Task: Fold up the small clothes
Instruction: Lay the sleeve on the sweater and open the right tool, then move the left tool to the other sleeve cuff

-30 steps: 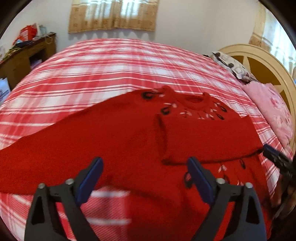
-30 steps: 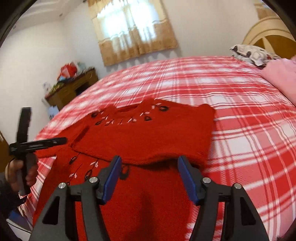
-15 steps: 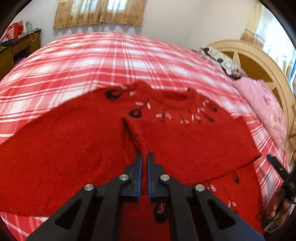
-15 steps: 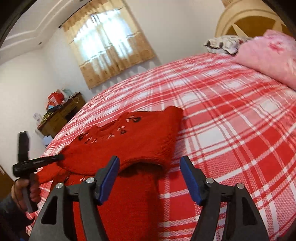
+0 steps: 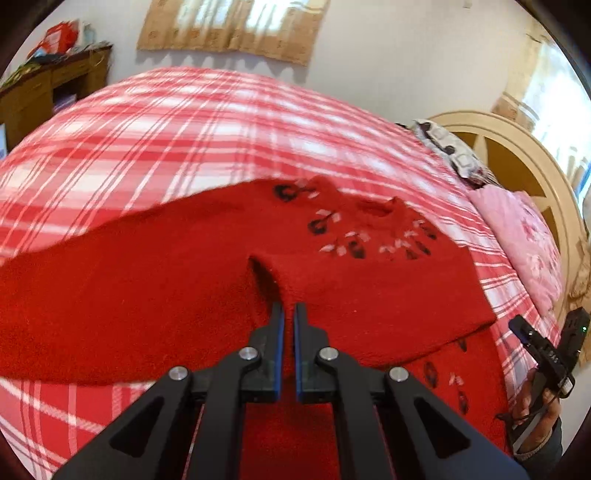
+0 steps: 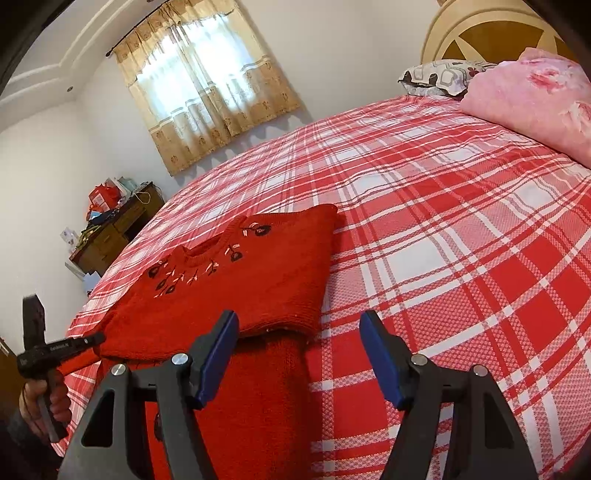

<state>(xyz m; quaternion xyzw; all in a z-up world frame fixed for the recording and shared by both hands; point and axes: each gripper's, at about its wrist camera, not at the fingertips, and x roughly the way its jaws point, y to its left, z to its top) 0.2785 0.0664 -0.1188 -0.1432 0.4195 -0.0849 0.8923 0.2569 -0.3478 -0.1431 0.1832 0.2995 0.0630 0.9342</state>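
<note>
**Left tool pinched on the red sweater, right tool wide open over the bed**

The left tool [image 5: 289, 314] has its two black fingers with blue pads drawn almost together, only a thin slit between them, and their tips are sunk into a raised crease of the red sweater [image 5: 192, 295]. Whether any knit truly sits between the pads is hard to make out; the fold rises right at the tips and hides the contact.

The sweater is a fuzzy, coarse knit, spread flat on the bed [image 5: 184, 122], with dark and pale embroidered leaves ringing a round neckline. Its left sleeve stretches out wide toward the near left, slightly blurred. The right sleeve is folded across the chest as a straight-edged flap, and the hem is cut off by the tool's arms at the near edge.

In the right wrist view, the sweater [image 6: 236, 291] lies left of centre on the checked red-and-white bedspread, a woven cloth with a fine dotted texture. The right tool [image 6: 297, 354] hangs just above, its fingers spread far apart and gripping nothing; the left finger is over the folded flap's ribbed edge, the right finger over bare bedspread.

Far right, a pink floral pillow [image 6: 532, 96] and a grey patterned pillow [image 6: 439, 75] lean by a rounded cream headboard [image 6: 476, 33], cut off by the frame.
</note>
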